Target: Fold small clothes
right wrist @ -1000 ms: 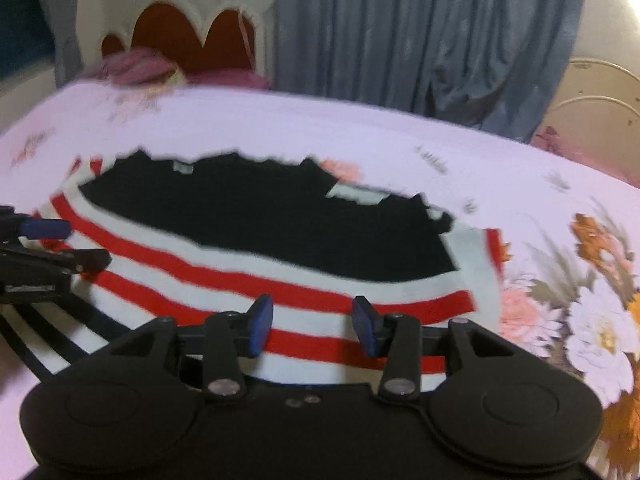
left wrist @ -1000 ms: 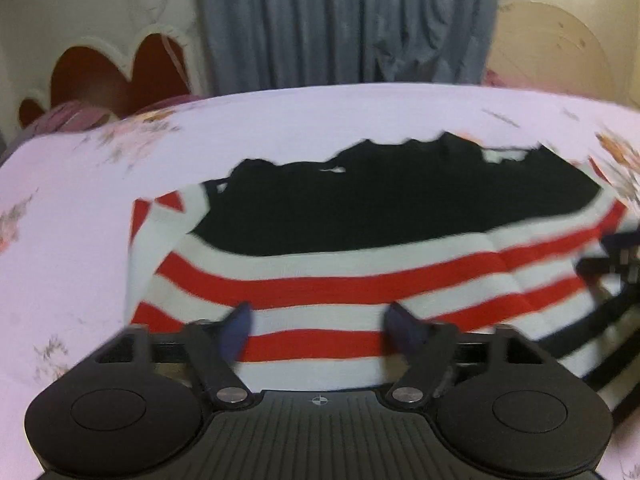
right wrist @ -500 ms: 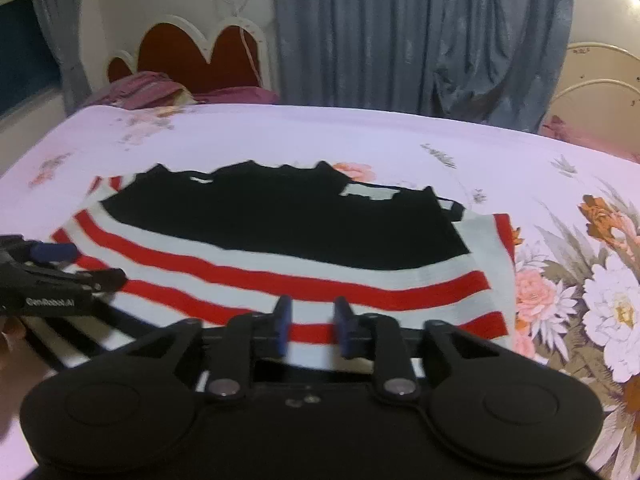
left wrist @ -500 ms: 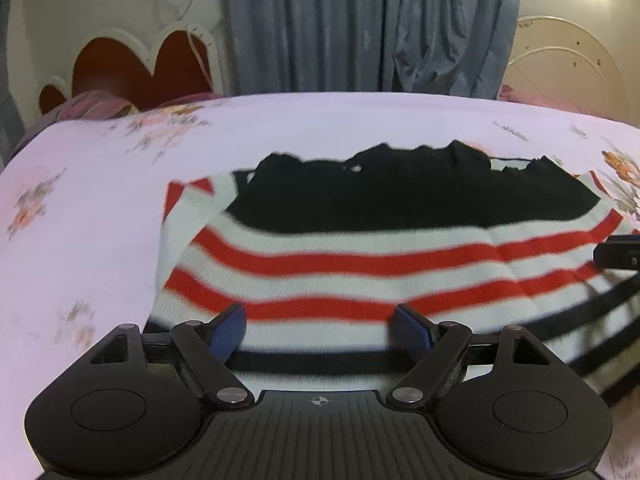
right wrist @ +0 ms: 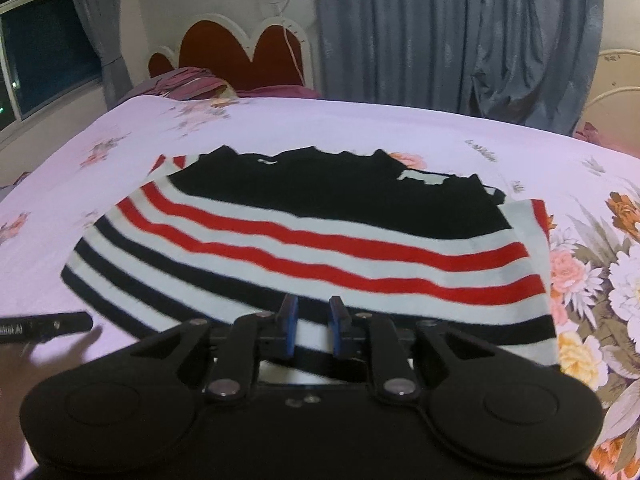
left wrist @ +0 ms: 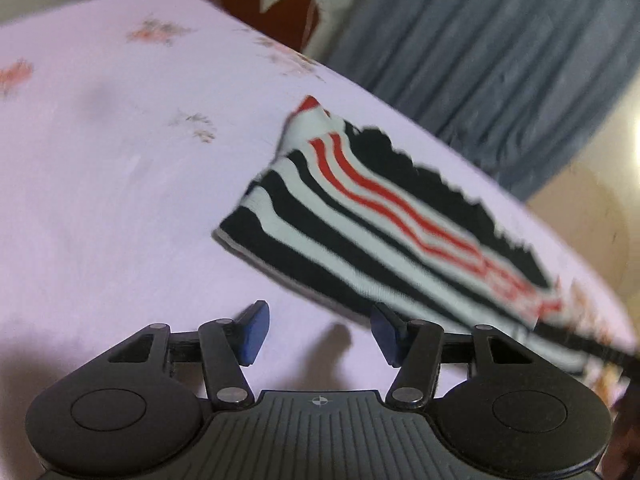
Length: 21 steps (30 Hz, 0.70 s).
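Observation:
A small knit garment (right wrist: pixel 312 240) with a black top part and red, white and black stripes lies flat on the bed. In the left wrist view the garment (left wrist: pixel 384 220) lies ahead and to the right, tilted in the frame. My left gripper (left wrist: pixel 318 334) is open and empty, over bare sheet just short of the garment's near edge. My right gripper (right wrist: pixel 314 326) has its jaws close together with a narrow gap, above the garment's near hem; whether it pinches the cloth is hidden. The left gripper's finger (right wrist: pixel 44 326) shows at the left edge of the right wrist view.
The bed is covered with a pale lilac floral sheet (right wrist: pixel 500 148). A red scalloped headboard (right wrist: pixel 244 52) and pink pillows (right wrist: pixel 192 82) are at the far end. Grey curtains (right wrist: pixel 452 36) hang behind. A window (right wrist: pixel 44 56) is at the left.
The left gripper has pulled back and left off the garment and rolled, so its view is tilted. The right gripper's jaws have closed further while it drew back to the near hem.

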Tool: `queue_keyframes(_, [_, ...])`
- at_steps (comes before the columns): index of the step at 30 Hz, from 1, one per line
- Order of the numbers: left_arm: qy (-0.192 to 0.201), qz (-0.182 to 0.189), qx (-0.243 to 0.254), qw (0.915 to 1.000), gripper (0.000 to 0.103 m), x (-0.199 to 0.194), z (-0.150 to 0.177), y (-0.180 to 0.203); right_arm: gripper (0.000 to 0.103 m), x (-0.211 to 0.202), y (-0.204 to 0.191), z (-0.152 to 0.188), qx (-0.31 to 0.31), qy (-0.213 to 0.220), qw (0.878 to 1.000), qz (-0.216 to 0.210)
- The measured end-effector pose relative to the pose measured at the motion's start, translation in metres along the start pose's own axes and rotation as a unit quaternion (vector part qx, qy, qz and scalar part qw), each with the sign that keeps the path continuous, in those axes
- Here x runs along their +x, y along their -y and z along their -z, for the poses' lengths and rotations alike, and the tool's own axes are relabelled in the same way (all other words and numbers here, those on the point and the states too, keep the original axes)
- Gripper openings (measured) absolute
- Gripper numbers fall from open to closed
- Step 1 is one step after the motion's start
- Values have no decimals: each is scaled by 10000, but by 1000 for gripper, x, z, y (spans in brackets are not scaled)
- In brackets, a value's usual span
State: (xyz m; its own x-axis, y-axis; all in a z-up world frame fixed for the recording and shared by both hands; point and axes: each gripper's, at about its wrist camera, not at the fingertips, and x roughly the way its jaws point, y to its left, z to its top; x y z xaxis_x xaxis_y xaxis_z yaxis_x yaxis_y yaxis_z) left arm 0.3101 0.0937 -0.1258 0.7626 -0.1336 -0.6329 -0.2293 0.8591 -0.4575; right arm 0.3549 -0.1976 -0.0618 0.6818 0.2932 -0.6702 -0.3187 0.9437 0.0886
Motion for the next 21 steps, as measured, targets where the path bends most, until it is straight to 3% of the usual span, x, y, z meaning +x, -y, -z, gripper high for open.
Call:
queue_keyframes(3, [155, 324, -903, 9953, 57, 15, -6, -18, 16, 1, -3, -1, -11, -18, 10000, -7])
queue_keyframes(6, [307, 604, -1642, 9841, 57, 31, -12, -33, 16, 6, -5, -5, -37, -35, 10000, 4])
queue_keyframes(11, [363, 768, -1839, 9793, 56, 58, -25, -30, 10, 24, -9, -21, -28, -6, 10000, 42])
queue_keyframes(12, [367, 795, -1831, 9792, 52, 64, -28, -30, 6, 29, -10, -25, -42, -3, 10000, 43])
queue_keyframes(16, [321, 892, -2141, 9722, 26, 85, -37, -35, 5, 51, -17, -38, -113, -65, 9998, 124])
queue_keyframes(19, [253, 1037, -2259, 9683, 17, 93, -42, -38, 5, 64, -23, -44, -155, -82, 9998, 135])
queue_keyframes(21, [445, 1381, -2421, 9594, 16, 86, -40, -41, 5, 68, -27, -46, -184, -33, 9998, 96])
